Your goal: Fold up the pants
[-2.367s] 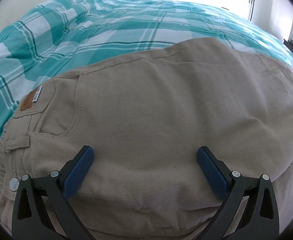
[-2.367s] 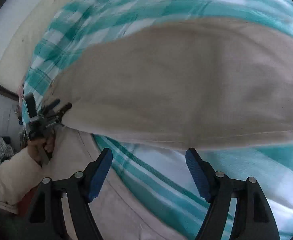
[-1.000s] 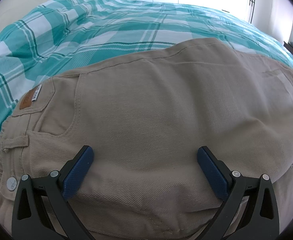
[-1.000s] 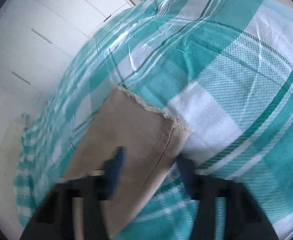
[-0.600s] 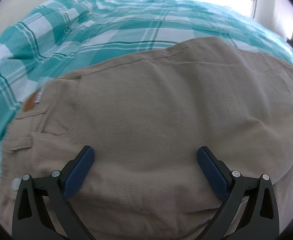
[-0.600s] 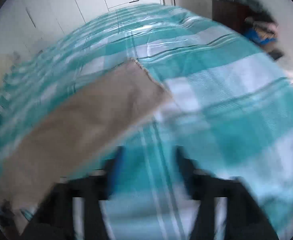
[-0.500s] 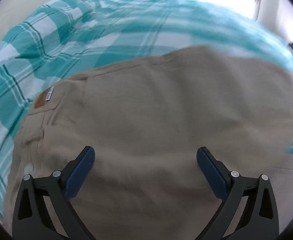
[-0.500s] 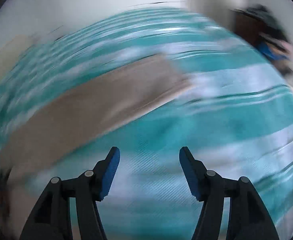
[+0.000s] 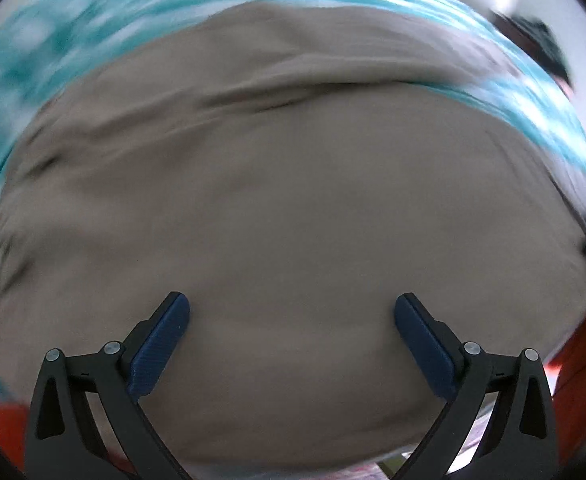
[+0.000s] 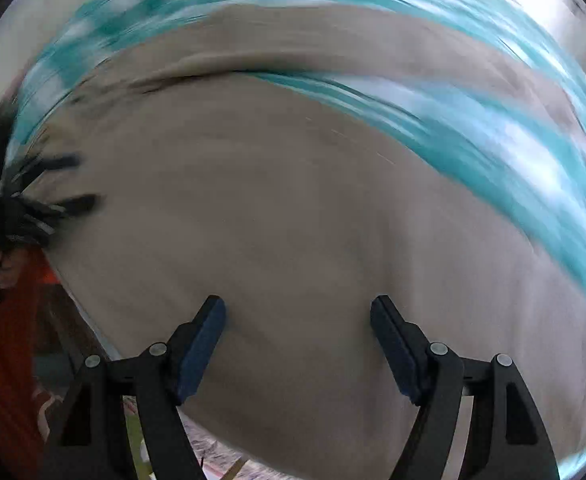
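Beige pants (image 9: 293,200) lie spread on a teal and white checked bedspread (image 9: 533,92) and fill most of the left wrist view, which is motion-blurred. My left gripper (image 9: 291,320) is open and empty just above the fabric near the bed's front edge. In the right wrist view the pants (image 10: 273,220) also fill the frame, blurred. My right gripper (image 10: 298,324) is open and empty over them. The left gripper (image 10: 45,192) shows there at the far left, held in a hand.
The bedspread (image 10: 493,128) runs behind the pants. An orange-red sleeve (image 10: 1,340) is at the lower left of the right wrist view and orange-red shows at the lower right in the left wrist view (image 9: 581,360). Floor shows below the bed edge.
Both cameras have swung fast. The right gripper moved from the leg hem back over the broad part of the pants. The left view shifted right, away from the waistband label.
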{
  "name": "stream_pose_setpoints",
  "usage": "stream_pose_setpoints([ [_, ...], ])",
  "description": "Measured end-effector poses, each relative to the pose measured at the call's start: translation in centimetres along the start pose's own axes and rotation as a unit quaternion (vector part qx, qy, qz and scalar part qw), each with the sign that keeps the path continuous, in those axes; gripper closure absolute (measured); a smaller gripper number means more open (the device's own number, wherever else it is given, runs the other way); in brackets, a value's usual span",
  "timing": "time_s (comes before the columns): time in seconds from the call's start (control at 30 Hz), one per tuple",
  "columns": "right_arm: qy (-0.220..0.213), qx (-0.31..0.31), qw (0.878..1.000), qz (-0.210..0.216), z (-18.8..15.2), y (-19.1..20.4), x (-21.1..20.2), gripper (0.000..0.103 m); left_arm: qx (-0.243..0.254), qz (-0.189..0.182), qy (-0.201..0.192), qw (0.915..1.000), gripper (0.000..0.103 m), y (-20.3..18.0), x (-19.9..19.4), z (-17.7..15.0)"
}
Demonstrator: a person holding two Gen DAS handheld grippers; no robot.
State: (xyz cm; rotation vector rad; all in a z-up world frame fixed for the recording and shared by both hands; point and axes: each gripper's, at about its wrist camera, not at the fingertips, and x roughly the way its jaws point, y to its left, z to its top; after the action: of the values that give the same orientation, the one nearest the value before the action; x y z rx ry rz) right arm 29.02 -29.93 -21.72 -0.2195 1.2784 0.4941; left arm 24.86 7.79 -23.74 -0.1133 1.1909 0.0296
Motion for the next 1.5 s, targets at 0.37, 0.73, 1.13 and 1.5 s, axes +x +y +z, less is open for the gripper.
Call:
stream_pose_setpoints([
  [0.37, -0.016, 0.284, 0.956, -0.066, -10.0, -18.2, -4.7, 0.022, -0.040, 0.083, -0.013, 0.9957, 0.002, 4.7, -2.6, -0.3],
  [0.73, -0.084, 0.322, 0.941, -0.066, -11.9, -17.3, -6.7, 0.021, -0.114, 0.086, -0.037, 0.9891, 0.002, 10.3, -3.1, 2.2],
  [1.13, -0.127, 0.307, 0.940, -0.083, -10.9, -14.2, -10.2, 0.021, -0.095, 0.040, -0.103, 0.9893, 0.002, 7.0, -6.6, 7.8],
  [1.5, -0.078, 0.125, 0.989, 0.018, 3.5, -3.0, -9.2, 0.021, -0.118, 0.089, -0.082, 0.9855, 0.001, 9.2, 8.0, 13.4],
])
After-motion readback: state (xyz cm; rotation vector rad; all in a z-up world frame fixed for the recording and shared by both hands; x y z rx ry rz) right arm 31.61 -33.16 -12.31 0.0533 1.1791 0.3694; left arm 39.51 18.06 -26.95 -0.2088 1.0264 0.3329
